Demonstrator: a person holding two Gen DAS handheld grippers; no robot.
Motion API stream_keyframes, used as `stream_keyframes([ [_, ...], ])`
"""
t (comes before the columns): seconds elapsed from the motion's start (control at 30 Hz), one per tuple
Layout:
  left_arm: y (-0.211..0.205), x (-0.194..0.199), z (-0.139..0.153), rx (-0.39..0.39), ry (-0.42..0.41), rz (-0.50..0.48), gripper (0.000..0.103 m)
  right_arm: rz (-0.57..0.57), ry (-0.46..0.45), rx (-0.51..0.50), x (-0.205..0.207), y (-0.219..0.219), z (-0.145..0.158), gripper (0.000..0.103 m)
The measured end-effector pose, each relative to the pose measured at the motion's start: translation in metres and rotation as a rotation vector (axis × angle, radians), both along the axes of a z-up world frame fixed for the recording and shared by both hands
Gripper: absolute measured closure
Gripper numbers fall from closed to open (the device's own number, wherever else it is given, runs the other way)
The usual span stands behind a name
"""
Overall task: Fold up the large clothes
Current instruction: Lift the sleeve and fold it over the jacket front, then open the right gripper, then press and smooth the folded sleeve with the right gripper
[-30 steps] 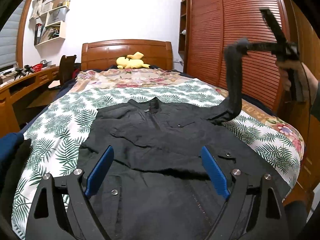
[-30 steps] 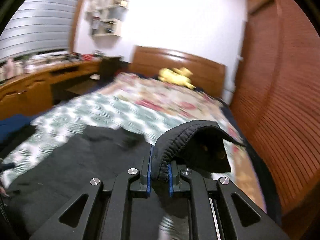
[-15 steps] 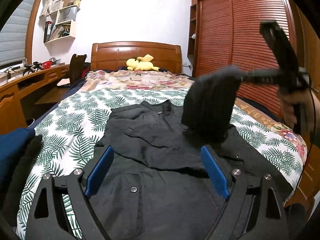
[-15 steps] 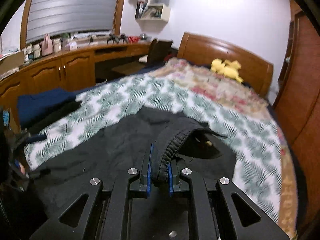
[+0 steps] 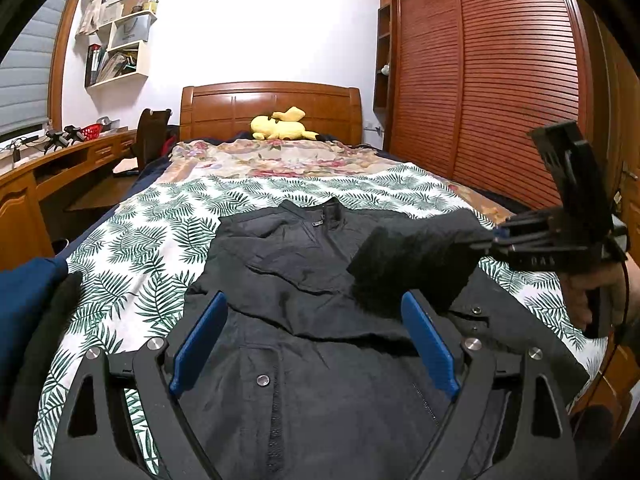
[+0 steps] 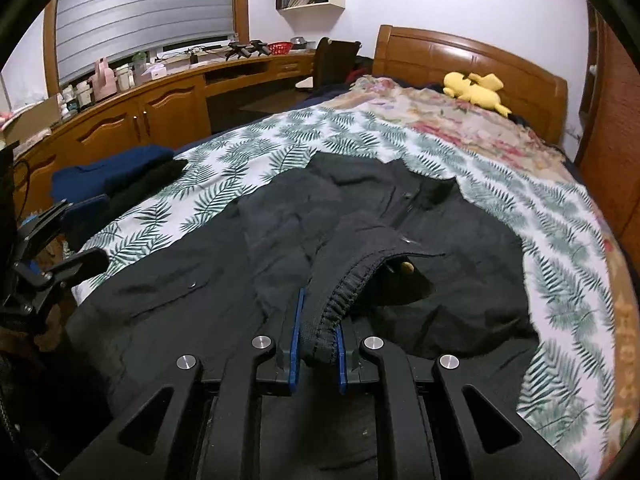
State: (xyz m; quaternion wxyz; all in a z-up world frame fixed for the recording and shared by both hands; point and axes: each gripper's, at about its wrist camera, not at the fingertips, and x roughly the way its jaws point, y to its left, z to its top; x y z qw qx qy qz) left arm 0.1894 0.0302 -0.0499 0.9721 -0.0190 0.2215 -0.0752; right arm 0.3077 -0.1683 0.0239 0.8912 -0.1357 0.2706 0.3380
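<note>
A large black jacket (image 5: pixel 304 280) lies front up on the leaf-print bedspread (image 5: pixel 132 264), collar toward the headboard. Its right sleeve (image 5: pixel 416 256) is folded in across the chest. My right gripper (image 6: pixel 318 336) is shut on that sleeve's ribbed cuff (image 6: pixel 344 284), low over the jacket (image 6: pixel 192 288). From the left wrist view the right gripper (image 5: pixel 498 236) comes in from the right, held by a hand (image 5: pixel 592 292). My left gripper (image 5: pixel 314 300) hovers open over the jacket's lower half, with nothing between its blue pads. The left gripper (image 6: pixel 90 232) also shows at the left edge of the right wrist view.
Folded dark blue and black clothes (image 6: pixel 116 172) lie on the bed's left edge. A yellow plush toy (image 5: pixel 280 128) rests by the wooden headboard (image 5: pixel 272 104). A wooden desk (image 6: pixel 160 100) with a chair runs along the left; slatted wardrobe doors (image 5: pixel 500 100) stand at the right.
The right gripper came down and leftward, laying the sleeve that hung raised at the bed's right side across the jacket's chest. The left gripper stayed open and barely moved.
</note>
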Motion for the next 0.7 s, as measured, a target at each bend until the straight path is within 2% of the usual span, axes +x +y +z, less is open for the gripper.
stream_keyframes([
  [0.1, -0.002, 0.001, -0.002, 0.006, 0.004, 0.0, 0.014, 0.005, 0.019, 0.022, 0.002, -0.003, -0.004, 0.091],
  [0.2, -0.005, 0.003, -0.002, 0.011, 0.008, -0.001, 0.014, -0.001, 0.032, 0.039, 0.004, -0.005, -0.005, 0.083],
  [0.4, -0.008, 0.004, -0.005, 0.018, 0.015, -0.002, 0.014, -0.011, 0.01, 0.053, 0.003, -0.009, -0.01, 0.059],
  [0.6, -0.014, 0.006, -0.01, 0.035, 0.031, -0.007, 0.014, -0.074, 0.03, 0.106, 0.011, -0.03, -0.03, 0.057],
  [0.7, -0.019, 0.009, -0.014, 0.041, 0.044, -0.015, 0.014, -0.135, 0.058, 0.097, 0.018, -0.042, -0.047, 0.057],
])
